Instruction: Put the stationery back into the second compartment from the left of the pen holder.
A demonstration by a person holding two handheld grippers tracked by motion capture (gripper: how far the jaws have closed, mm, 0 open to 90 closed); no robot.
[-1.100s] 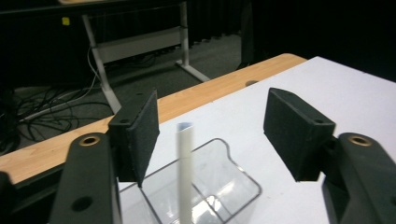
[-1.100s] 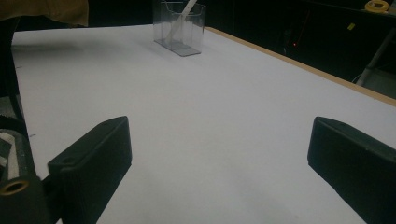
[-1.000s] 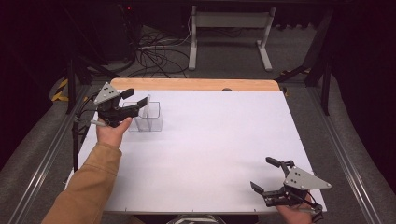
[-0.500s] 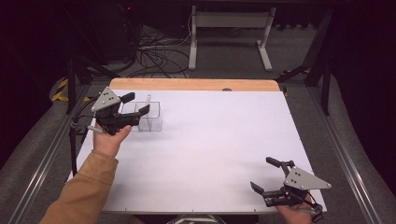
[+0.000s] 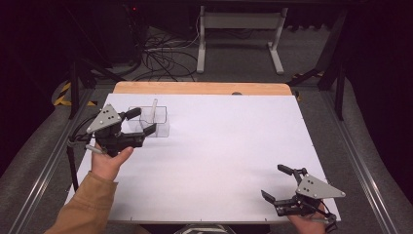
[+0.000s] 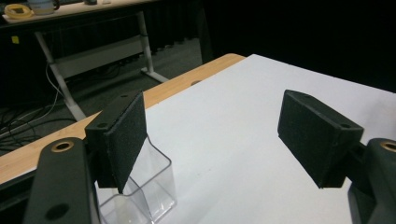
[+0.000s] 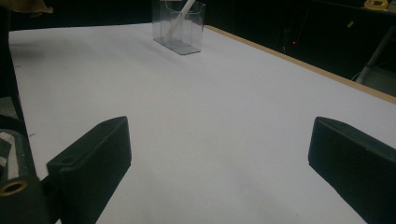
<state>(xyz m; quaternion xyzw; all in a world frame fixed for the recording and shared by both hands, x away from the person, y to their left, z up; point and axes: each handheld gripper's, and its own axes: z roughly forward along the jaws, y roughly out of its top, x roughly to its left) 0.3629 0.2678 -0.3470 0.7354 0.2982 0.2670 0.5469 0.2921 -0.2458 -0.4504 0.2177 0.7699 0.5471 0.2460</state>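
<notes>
A white surface [image 5: 214, 161] with a wooden strip along its far edge carried a single item: a clear plastic box [image 5: 155, 122], open at the top, standing near the far left corner. A pale, slim stick [image 5: 154, 108] leaned inside it, its upper end poking above the rim; what the stick was could not be made out, perhaps a strip of paper or plastic.

The left tool [image 5: 143, 123] was held by the person's left hand [image 5: 109, 158], coming in from the bottom left with a tan sleeve [image 5: 87, 207] on the forearm. Its jaws stood spread wide, gripping nothing. In the high view they reached toward the box's left and near sides, one above the rim and one by the front wall; whether either touched it was hard to tell. In the left gripper view, the box [image 6: 140, 196] showed just below and behind one pad [image 6: 123, 140], at the bottom left.

The right tool [image 5: 275, 183] sat at the near right corner of the surface, well apart from the box, its jaws also spread and empty. In the right gripper view, the box [image 7: 180, 28] stood far off across the bare white sheet, with the stick [image 7: 180, 18] slanting inside it.
</notes>
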